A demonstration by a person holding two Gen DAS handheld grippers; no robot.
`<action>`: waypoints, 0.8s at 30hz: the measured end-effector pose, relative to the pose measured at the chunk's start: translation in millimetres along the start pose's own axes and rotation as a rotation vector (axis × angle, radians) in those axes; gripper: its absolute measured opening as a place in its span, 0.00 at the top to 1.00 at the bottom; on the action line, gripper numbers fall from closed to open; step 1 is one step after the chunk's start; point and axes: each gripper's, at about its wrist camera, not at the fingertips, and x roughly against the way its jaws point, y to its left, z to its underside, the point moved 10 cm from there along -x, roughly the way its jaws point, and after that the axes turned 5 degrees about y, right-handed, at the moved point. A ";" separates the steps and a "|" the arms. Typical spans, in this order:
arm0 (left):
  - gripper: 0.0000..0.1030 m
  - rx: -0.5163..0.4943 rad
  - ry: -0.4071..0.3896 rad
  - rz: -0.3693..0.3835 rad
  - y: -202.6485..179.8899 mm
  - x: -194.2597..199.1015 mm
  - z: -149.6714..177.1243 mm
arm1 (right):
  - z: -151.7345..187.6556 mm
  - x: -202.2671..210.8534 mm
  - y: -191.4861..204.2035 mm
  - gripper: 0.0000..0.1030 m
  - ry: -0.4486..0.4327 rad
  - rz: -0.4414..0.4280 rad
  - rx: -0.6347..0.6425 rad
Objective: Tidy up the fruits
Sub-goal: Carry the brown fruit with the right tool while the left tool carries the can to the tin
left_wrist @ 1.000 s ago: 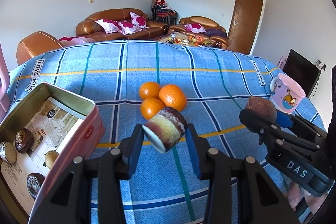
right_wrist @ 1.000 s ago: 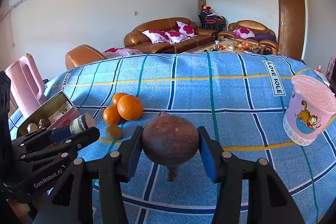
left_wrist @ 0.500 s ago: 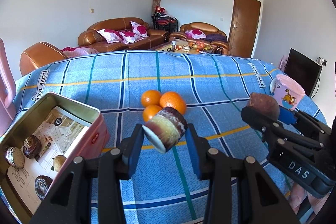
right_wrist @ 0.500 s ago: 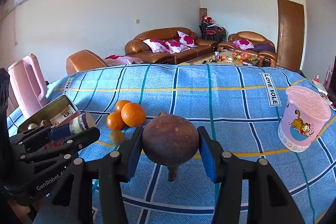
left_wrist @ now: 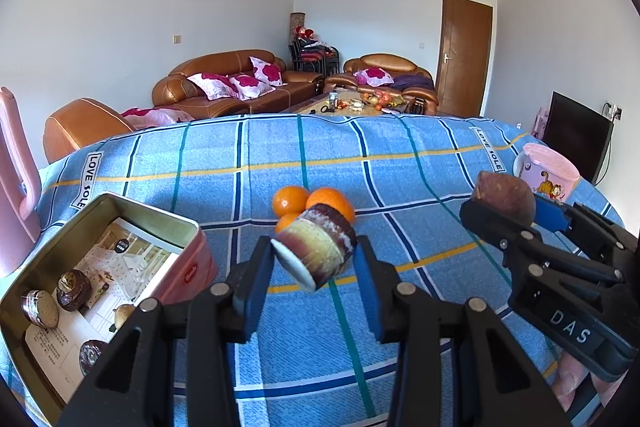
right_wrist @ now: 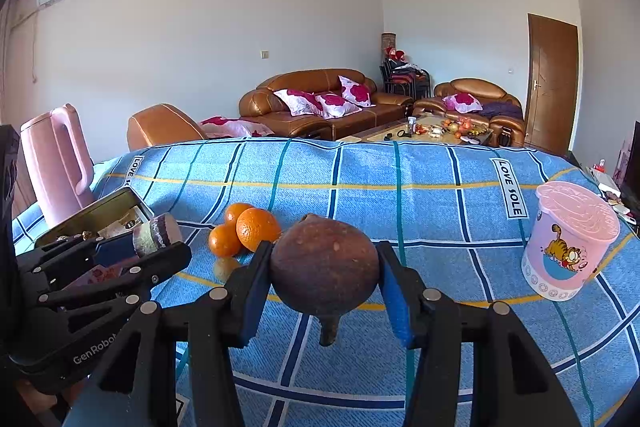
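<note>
While both jaws stay clamped, left gripper (left_wrist: 314, 259) on cut cane-like piece (left_wrist: 316, 251), right gripper (right_wrist: 322, 277) on brown fruit (right_wrist: 324, 269), we rise; tin (left_wrist: 60, 267) probably next.

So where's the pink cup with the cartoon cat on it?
The pink cup stands upright on the blue checked tablecloth at the far right of the right wrist view, off to the right of the three oranges and near the table's right edge.

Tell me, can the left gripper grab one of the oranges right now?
Probably not yet. The left gripper is shut on a striped fruit piece, so it has no room, though nothing blocks the way to the oranges.
</note>
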 end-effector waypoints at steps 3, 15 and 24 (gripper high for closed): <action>0.59 -0.006 -0.009 -0.004 -0.3 1.4 -0.9 | 0.3 2.7 0.6 0.48 -0.011 0.003 0.003; 0.59 -0.028 -0.043 -0.008 -3.3 9.3 -2.1 | -0.5 9.6 0.4 0.48 -0.038 0.007 0.008; 0.59 -0.052 -0.083 -0.014 -6.9 17.6 -5.4 | -2.2 22.0 4.2 0.48 -0.084 0.004 0.017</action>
